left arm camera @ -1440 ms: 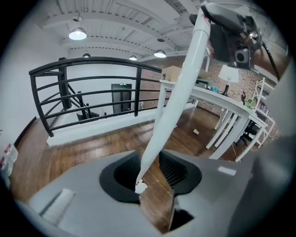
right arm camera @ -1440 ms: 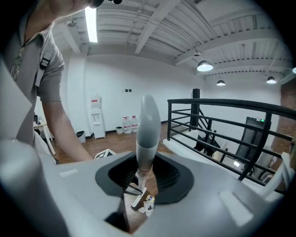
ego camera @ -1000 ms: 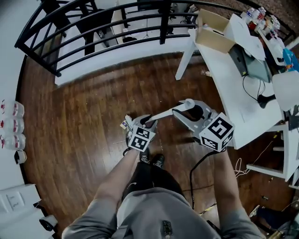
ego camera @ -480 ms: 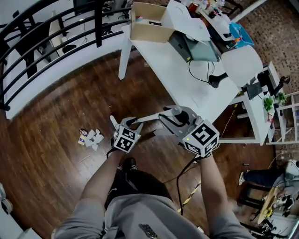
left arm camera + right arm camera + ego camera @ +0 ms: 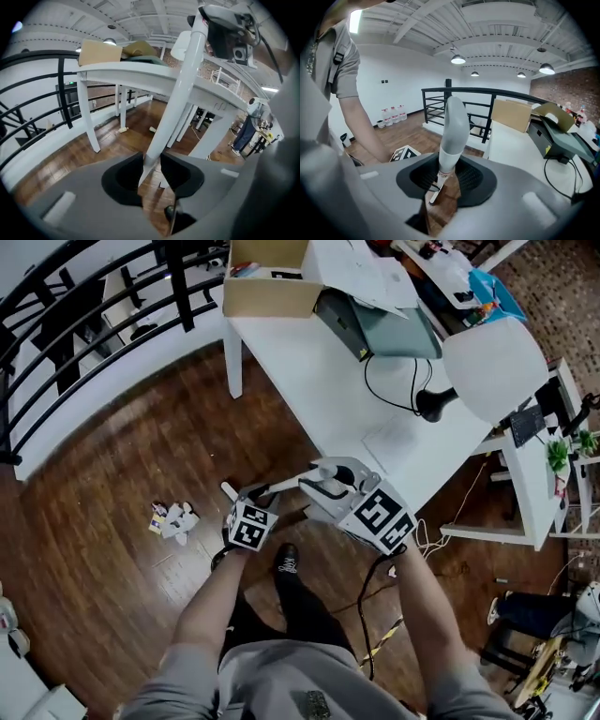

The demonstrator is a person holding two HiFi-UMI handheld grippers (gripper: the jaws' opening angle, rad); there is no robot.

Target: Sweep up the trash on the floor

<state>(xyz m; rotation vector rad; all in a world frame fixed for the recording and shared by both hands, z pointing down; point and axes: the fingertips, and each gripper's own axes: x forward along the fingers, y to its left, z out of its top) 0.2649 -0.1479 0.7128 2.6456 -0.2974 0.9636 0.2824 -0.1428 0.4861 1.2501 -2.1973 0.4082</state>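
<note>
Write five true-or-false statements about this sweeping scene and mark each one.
1. The trash lies on the wooden floor. True.
2. The left tongs are empty. False: they are shut on a white pole.
3. The cardboard box stands on the white table. True.
4. The right tongs grip a cloth. False: they hold a pale handle.
5. The trash sits under the table. False: it lies on open floor, clear of it.
</note>
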